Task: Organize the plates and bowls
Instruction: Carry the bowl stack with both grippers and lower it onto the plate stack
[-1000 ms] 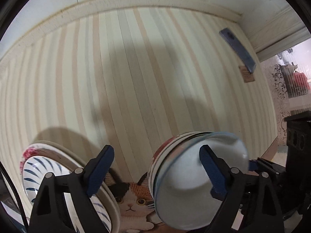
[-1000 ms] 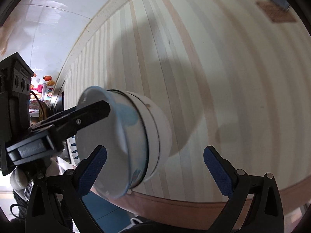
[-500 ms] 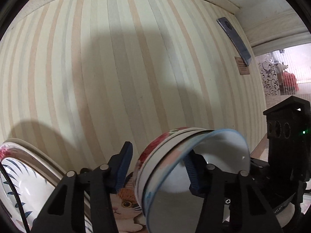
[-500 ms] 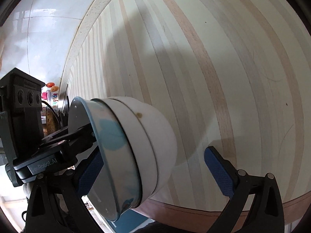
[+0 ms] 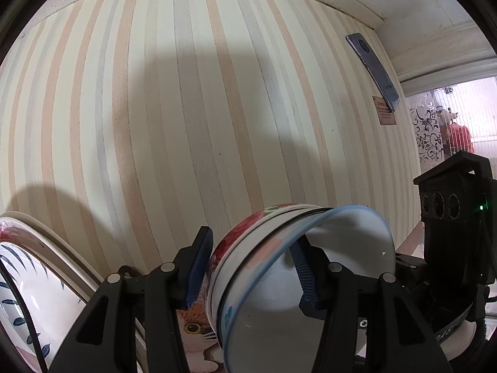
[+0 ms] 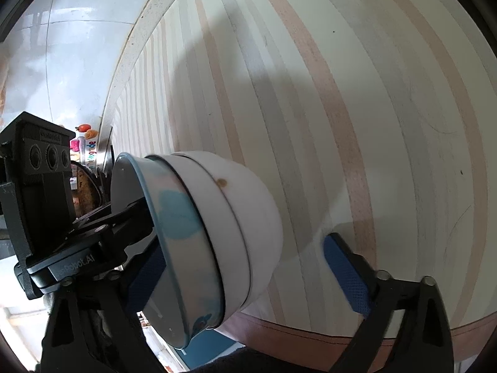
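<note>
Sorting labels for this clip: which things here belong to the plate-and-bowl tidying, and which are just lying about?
Job: stack of nested white bowls, pinched at its rim by the left gripper; blue-leaf patterned plate.
Bystanders: cat-print mat; striped surface; small brown label.

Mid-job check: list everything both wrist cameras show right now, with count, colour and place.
Stack of bowls: three nested as far as I can tell, tilted on its side; nearest one pale with a blue rim, the next ones white, one with red flowers; between the left gripper's fingers.
Plates: at least two, white with blue leaves and a red pattern, cream rim behind; lower left of the left view.
Cat-print mat: one, orange and white, under the bowls.
Striped surface: one, cream, peach and grey.
Phone-like device: one, dark blue, far right.
Left gripper: black with blue pads, shut on the stack's wall.
Right gripper: black with blue pads, open, the stack between its fingers.
</note>
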Demonstrator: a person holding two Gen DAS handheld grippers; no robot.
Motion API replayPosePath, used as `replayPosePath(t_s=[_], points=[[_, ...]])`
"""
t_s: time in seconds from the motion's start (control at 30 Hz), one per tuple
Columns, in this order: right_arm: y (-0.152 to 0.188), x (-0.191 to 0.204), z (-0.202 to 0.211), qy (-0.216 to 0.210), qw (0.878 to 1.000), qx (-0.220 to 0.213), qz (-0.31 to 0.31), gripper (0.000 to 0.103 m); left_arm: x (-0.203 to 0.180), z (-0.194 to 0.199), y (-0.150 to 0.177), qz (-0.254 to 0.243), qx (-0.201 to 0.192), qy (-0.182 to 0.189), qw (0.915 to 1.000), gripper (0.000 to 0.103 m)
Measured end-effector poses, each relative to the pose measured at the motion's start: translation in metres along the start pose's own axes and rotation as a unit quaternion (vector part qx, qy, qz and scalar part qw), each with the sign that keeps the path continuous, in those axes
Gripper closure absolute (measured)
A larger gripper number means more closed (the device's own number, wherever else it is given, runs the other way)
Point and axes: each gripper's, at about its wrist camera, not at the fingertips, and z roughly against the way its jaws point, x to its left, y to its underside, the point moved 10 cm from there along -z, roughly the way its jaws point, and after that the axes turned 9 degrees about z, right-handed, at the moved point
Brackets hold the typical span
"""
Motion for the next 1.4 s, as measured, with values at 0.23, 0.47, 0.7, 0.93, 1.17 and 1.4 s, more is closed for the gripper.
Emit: replayPosePath(t_s=[0.23,0.47,0.7,0.93,1.17,1.4], points=[[0.010,0.001,-0.012,-0.027,0.999,0.004,-0.023,0.048,0.000,0.001,-0.001,0.007,-0.006,0.001,1.0000,0.057],[0.009,0.002,-0.009,-0.019,1.000,0.006,-0.003,0.048,0.002,0.003,0.001,0.020,-0.011,0.003,0.9997,0.058],[0.002,0.014,-0.012,-0.011,1.000,0.014,0.017,0.047,0.000,0.011,0.002,0.024,-0.016,0.003,0.9996,0.058],[0.004,0.029,-0.008,-0.021,0.999,0.040,0.030,0.047,0.010,0.028,0.007,0.043,-0.024,0.000,0.9988,0.059],[0.005,0.071,-0.015,-0.019,0.997,0.051,0.058,0.047,0.036,0.062,0.011,0.062,-0.051,0.000,0.9968,0.058],[0.004,0.123,-0.041,-0.028,0.996,0.053,0.069,0.047,0.081,0.100,0.014,0.060,-0.069,-0.009,0.9957,0.058]])
